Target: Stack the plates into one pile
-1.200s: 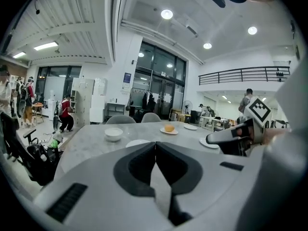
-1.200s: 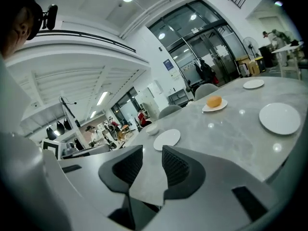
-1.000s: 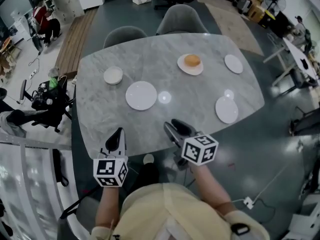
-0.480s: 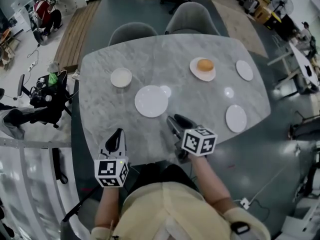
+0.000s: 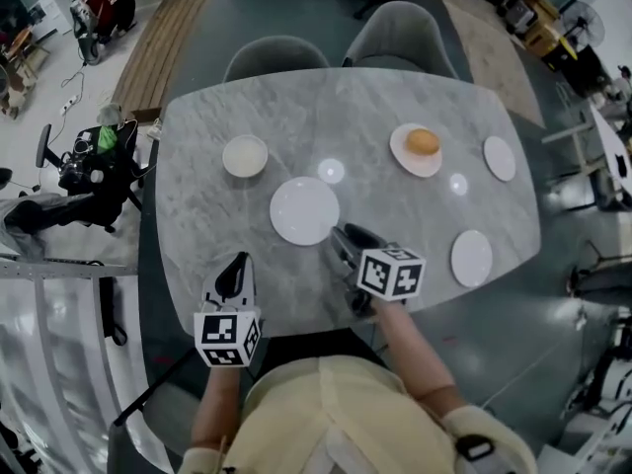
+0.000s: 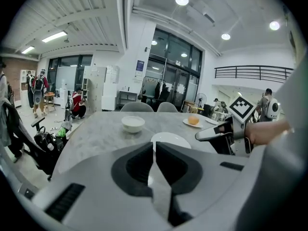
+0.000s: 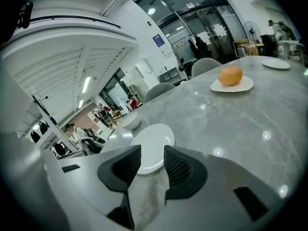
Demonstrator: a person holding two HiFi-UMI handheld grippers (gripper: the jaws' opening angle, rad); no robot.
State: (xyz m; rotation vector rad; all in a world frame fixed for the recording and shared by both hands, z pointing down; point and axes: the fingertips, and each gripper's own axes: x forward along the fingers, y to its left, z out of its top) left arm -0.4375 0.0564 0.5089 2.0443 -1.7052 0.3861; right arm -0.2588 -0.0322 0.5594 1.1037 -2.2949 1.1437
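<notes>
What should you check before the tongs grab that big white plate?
1. Right tongs open: ok, jaws apart, nothing between them.
2. Big white plate lined up: ok, just ahead of the right tongs.
3. Big white plate bare on top: ok.
4. Left tongs open: not ok, shut.
5. Far plate bare for stacking: not ok, an orange sits on it.

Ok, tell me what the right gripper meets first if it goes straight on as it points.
Most likely the near rim of the large white plate, framed between the open jaws of the right gripper. It tilts downward, so it may touch the marble table just short.
</notes>
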